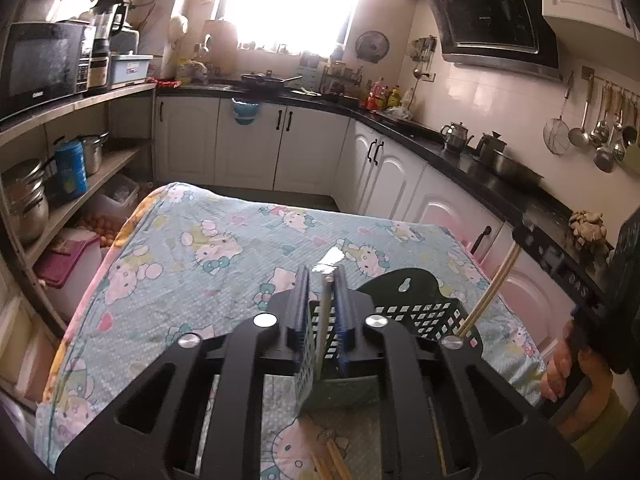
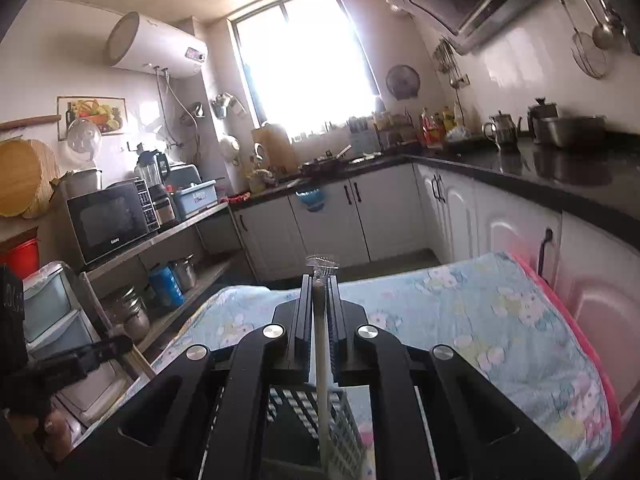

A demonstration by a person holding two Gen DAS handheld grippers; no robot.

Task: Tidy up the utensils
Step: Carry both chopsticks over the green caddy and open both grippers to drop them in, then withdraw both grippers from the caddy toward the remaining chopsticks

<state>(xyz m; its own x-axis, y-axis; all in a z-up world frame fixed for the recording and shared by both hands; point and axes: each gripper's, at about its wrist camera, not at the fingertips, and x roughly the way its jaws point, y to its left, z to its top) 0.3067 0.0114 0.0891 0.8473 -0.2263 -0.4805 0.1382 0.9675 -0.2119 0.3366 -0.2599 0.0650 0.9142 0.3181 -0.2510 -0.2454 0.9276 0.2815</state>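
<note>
Utensils were split between both grippers and a basket. In the left wrist view, the left gripper (image 1: 323,276) sat at lower centre with its blue pads (image 1: 301,300) drawn narrow around a thin pale utensil (image 1: 325,320) that stood upright between them; its lower end ran down into the dark slotted basket (image 1: 420,312) directly beneath the jaws. Which kind of utensil it was could not be told. The basket stood on a table covered by a cartoon-print cloth (image 1: 208,248), just right of frame centre. A pair of chopsticks (image 1: 490,292) leaned out of the basket's right corner, tilted toward the upper right. Further wooden stick ends (image 1: 334,464) lay on the cloth at the bottom edge, partly hidden by the gripper body. A hand (image 1: 560,364) showed at the lower right edge. In the right wrist view, the right gripper (image 2: 320,278) occupied lower centre, jaws narrow and clamped on a white-handled utensil (image 2: 322,360) with a clear fork-like head (image 2: 322,262) that projected past the fingertips. The handle passed down over the basket (image 2: 320,420) seen at bottom centre. The cloth (image 2: 480,320) filled the lower right of that frame.
</note>
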